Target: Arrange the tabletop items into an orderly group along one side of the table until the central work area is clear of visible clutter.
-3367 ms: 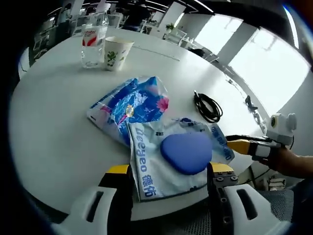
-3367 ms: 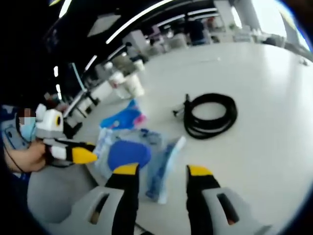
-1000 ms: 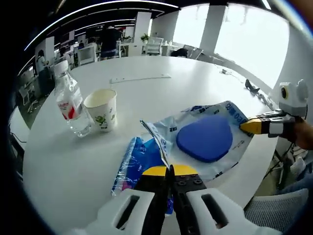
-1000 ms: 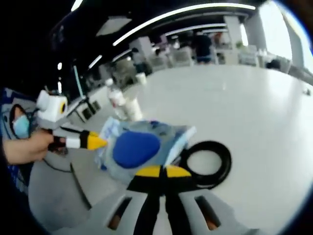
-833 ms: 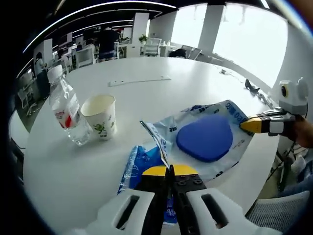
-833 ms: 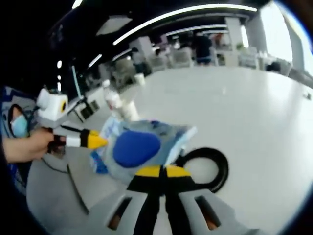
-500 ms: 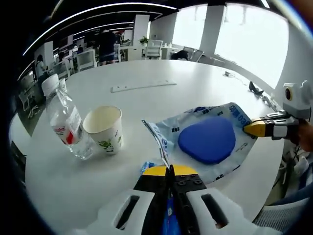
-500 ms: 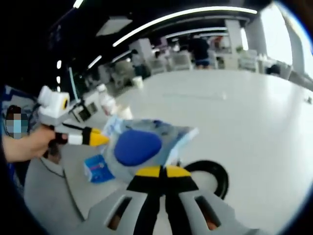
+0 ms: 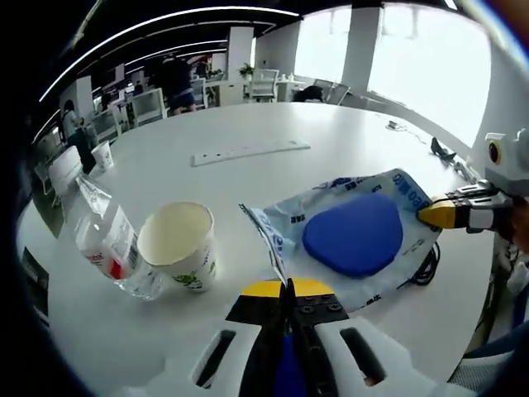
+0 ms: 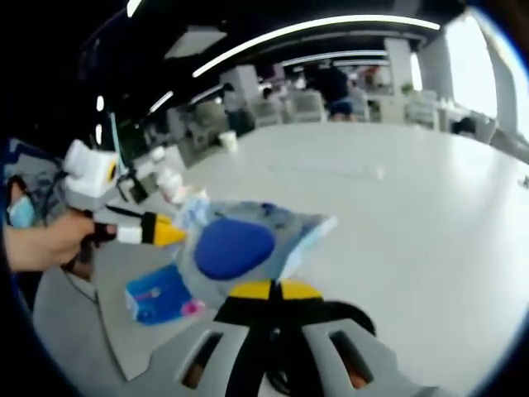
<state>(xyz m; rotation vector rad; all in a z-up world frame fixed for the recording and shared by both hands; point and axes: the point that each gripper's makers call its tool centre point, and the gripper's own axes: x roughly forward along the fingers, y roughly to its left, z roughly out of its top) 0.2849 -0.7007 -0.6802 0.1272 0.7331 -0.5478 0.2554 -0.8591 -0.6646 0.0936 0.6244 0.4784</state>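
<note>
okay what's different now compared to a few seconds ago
Both grippers were open then; now the left gripper and right gripper are shut on opposite edges of the clear bag with the blue pad, holding it off the table. The paper cup and bottle stay standing.

Open office with bright windows (image 9: 413, 58), ceiling light strips (image 10: 331, 26), desks.

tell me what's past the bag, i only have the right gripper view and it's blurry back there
Observer: A paper cup stands upright on the table, apart from the bag.
Operator: anything by the cup
Observer: A water bottle right beside it, on the side away from the bag.
Operator: is the left gripper clamped on
Observer: Yes, the left gripper is shut on the bag's corner.
</note>
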